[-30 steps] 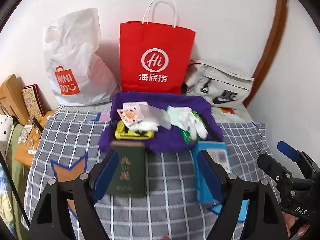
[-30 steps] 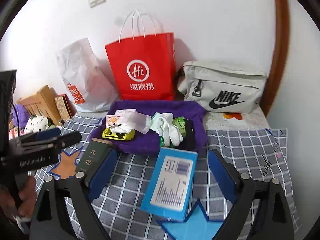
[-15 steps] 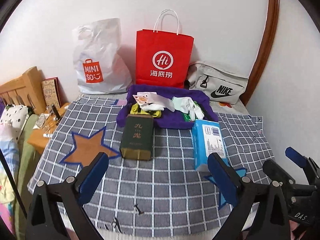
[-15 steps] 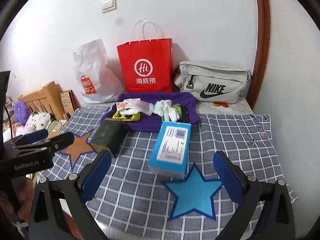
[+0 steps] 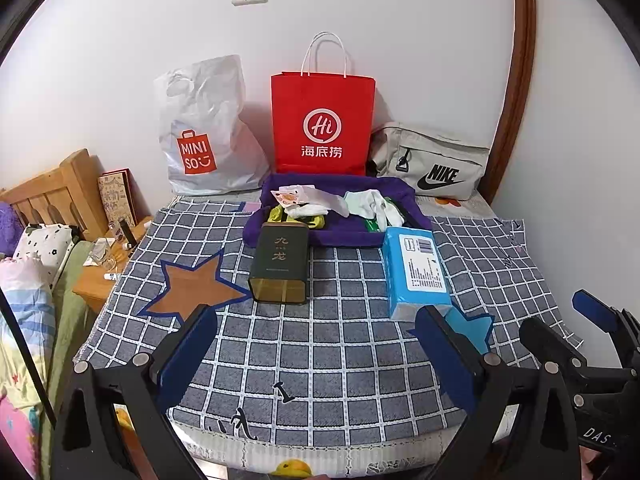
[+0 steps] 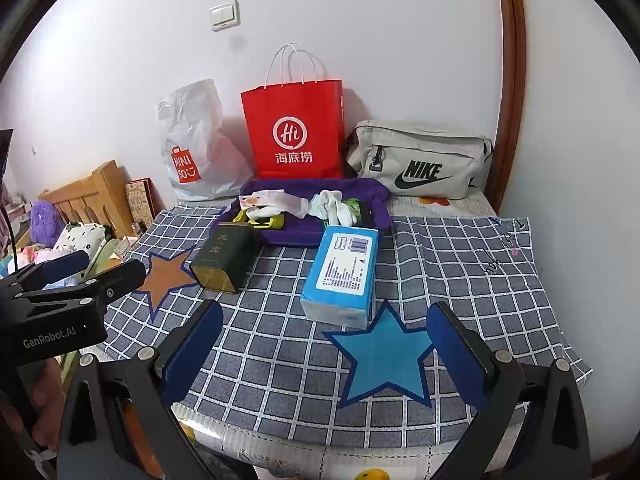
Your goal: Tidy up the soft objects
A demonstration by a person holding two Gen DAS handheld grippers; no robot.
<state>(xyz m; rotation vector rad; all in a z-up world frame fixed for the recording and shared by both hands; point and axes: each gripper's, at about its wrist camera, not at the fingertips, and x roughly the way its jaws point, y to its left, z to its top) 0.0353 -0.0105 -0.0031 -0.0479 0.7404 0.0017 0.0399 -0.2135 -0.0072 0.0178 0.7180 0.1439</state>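
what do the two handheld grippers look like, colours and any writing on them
Both are black, angular frames with silver bolts, each finger faced with a dark blue pad. The left gripper shows white "GenRobot.AI" lettering on its body in the right wrist view. The right gripper shows white "DAS" lettering, cut off, in the left wrist view. A bare hand grips the left one; no sleeve is visible.

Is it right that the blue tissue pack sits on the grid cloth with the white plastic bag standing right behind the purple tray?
Not quite. The red paper bag stands behind the purple tray; the white plastic bag is off to its left, as the left wrist view shows. The blue tissue pack does sit on the grid cloth.
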